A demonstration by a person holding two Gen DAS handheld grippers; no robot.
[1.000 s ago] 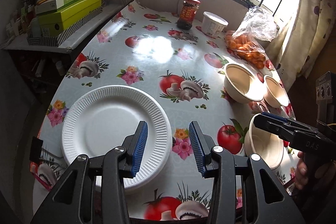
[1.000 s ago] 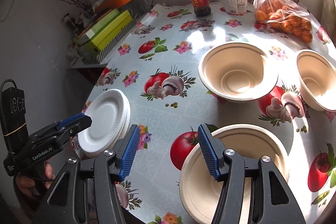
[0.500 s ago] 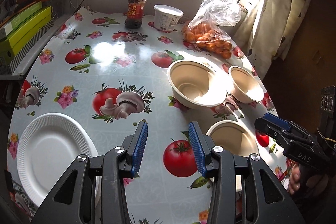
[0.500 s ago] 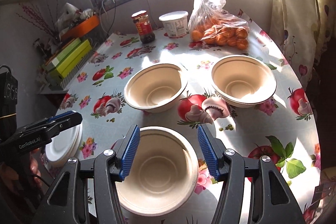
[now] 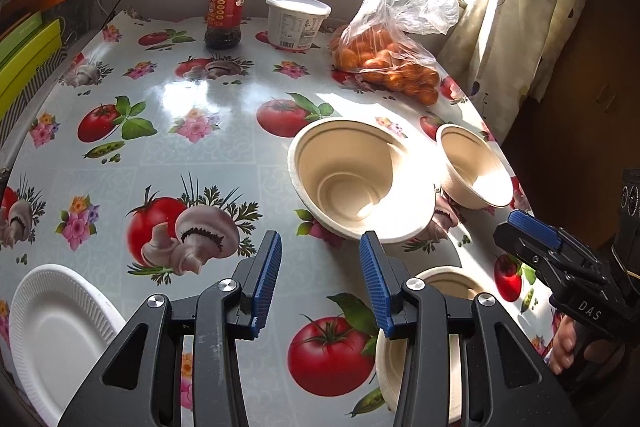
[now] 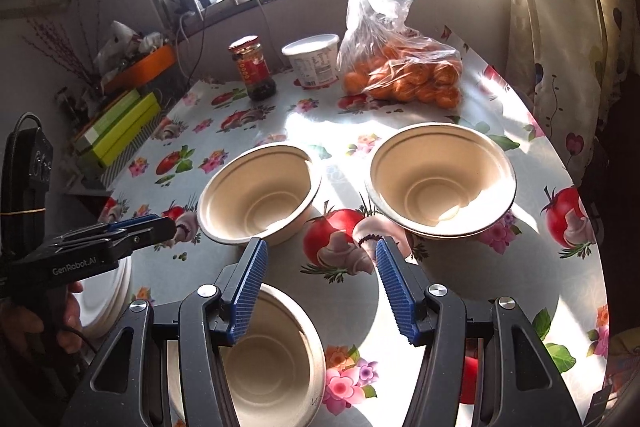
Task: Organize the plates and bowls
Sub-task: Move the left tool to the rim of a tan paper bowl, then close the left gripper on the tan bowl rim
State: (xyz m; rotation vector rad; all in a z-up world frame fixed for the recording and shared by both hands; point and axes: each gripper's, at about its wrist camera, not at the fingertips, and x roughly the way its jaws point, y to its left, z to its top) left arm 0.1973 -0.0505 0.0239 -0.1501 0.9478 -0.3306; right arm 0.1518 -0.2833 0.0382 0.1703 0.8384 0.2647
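Three beige bowls point(image 6: 440, 179) point(image 6: 260, 193) point(image 6: 276, 363) on tomato-print tablecloth point(image 5: 160, 131); white plates point(image 5: 56, 331) at eight o'clock. Left gripper point(image 5: 318, 269), right gripper point(image 6: 318, 281): half-open, empty.

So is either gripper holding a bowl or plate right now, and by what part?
Nothing is held. The left gripper and right gripper both stand open with only tablecloth between their pads; the bowls sit untouched.

Both wrist views overlook (obliquely) the same table point(image 5: 224, 147).
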